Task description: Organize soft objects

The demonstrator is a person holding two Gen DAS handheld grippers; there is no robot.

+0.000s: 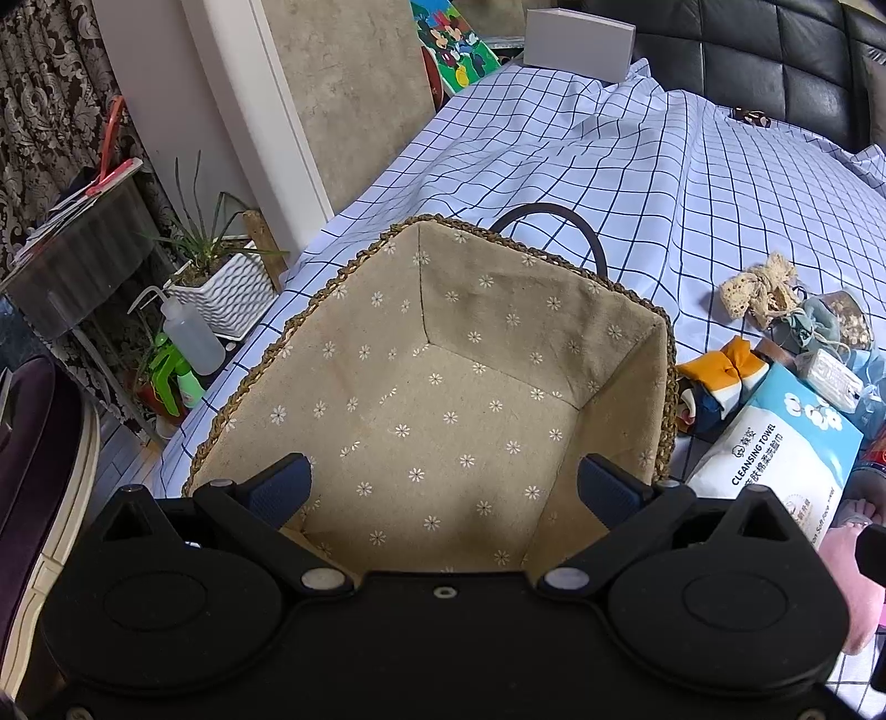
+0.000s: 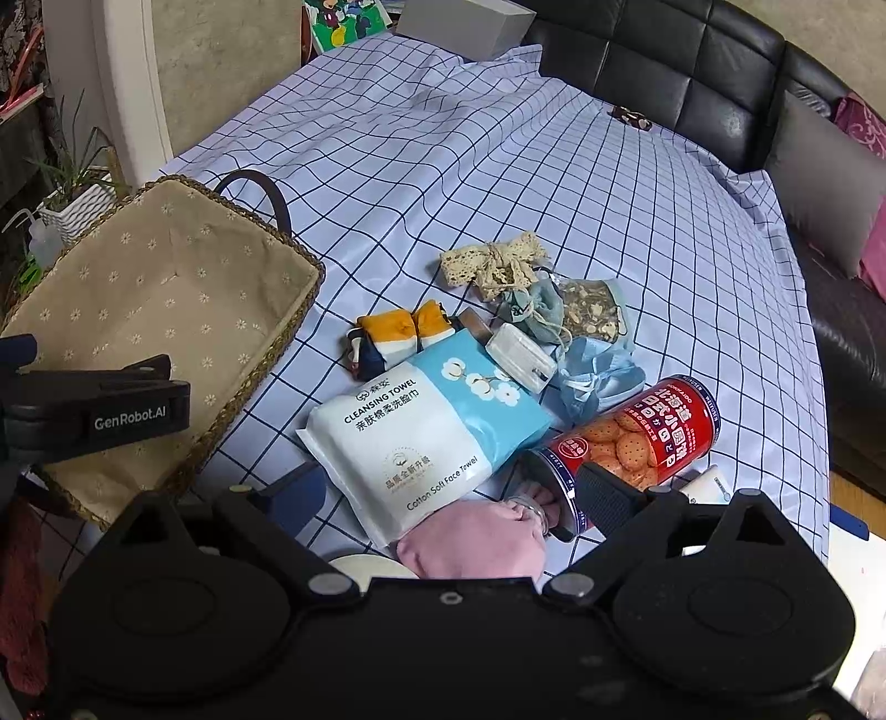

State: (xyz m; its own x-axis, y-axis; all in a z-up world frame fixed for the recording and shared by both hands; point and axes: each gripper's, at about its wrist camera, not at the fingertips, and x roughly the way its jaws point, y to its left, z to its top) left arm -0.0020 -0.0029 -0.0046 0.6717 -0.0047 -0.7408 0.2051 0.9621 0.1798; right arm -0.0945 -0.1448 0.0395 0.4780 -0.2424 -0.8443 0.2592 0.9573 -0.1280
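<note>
A woven basket with flowered beige lining stands on the checked tablecloth with nothing in it. My left gripper hangs open just above its inside. In the right wrist view the basket is at the left, with the left gripper's body over its near edge. My right gripper is open over the near end of a cleansing towel pack and a pink cloth. Beyond lie a folded orange, white and navy cloth, a lace bow, a teal pouch and blue face masks.
A red biscuit can lies on its side by my right finger. A small white packet rests on the pack. A white box stands at the far edge. A black sofa lines the back and right. Off the left edge stand a potted plant and a squeeze bottle.
</note>
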